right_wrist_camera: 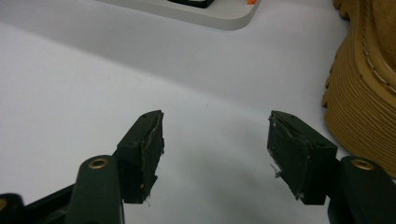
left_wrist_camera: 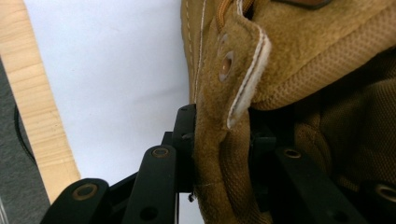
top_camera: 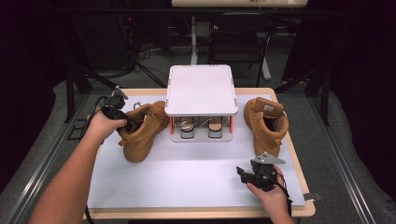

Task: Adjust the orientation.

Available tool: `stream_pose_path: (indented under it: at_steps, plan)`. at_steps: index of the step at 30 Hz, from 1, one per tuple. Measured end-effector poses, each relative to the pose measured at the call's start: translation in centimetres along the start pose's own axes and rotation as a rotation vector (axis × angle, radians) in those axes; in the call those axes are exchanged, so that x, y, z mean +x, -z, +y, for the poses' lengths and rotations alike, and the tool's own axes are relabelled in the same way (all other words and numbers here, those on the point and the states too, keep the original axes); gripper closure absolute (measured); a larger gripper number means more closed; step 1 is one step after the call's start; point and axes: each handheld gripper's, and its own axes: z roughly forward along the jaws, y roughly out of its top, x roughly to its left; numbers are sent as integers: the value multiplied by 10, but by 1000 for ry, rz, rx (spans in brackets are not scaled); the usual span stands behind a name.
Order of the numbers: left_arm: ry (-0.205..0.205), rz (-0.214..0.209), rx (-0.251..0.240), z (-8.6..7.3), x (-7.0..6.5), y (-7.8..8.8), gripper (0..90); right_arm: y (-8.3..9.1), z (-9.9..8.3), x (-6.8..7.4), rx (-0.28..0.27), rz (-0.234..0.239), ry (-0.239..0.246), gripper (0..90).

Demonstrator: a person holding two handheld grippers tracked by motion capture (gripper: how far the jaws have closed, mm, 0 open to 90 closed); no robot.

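- Nearest to us at the table's front edge, our right gripper (top_camera: 256, 173) hovers just over the white mat (top_camera: 187, 177), jaws spread wide with nothing between them; in the right gripper view the pads (right_wrist_camera: 152, 144) stand apart over bare mat.
- White mat next, covering most of the wooden table (top_camera: 299, 210), the biggest surface we've got.
- At the far middle sits the white two-tier rack (top_camera: 201, 91), its flat top bare, a pair of shoes (top_camera: 201, 126) tucked on its lower shelf.
- Left of the rack stands our left tan boot (top_camera: 140, 130), toe pointing toward us, heel near the rack.
- Right of the rack stands the right tan boot (top_camera: 267, 122), well apart from the first, near the mat's right edge.
- Our left gripper (top_camera: 122, 122) is at the left boot's collar; the left gripper view shows the jaws pinching the suede eyelet flap (left_wrist_camera: 219, 116) from both sides.
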Motion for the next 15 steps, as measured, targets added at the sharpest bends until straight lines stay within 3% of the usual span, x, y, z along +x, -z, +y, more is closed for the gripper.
stream_pose_path:
  at_steps: [11, 15]
  plan:
    - [9, -4, 20, -1, -9, 4, 778, -1, -1, 0, 2, 6, -3, 360]
    - [48, -33, 46, -4, -13, 5, 781, -1, -1, 0, 3, 10, -5, 360]
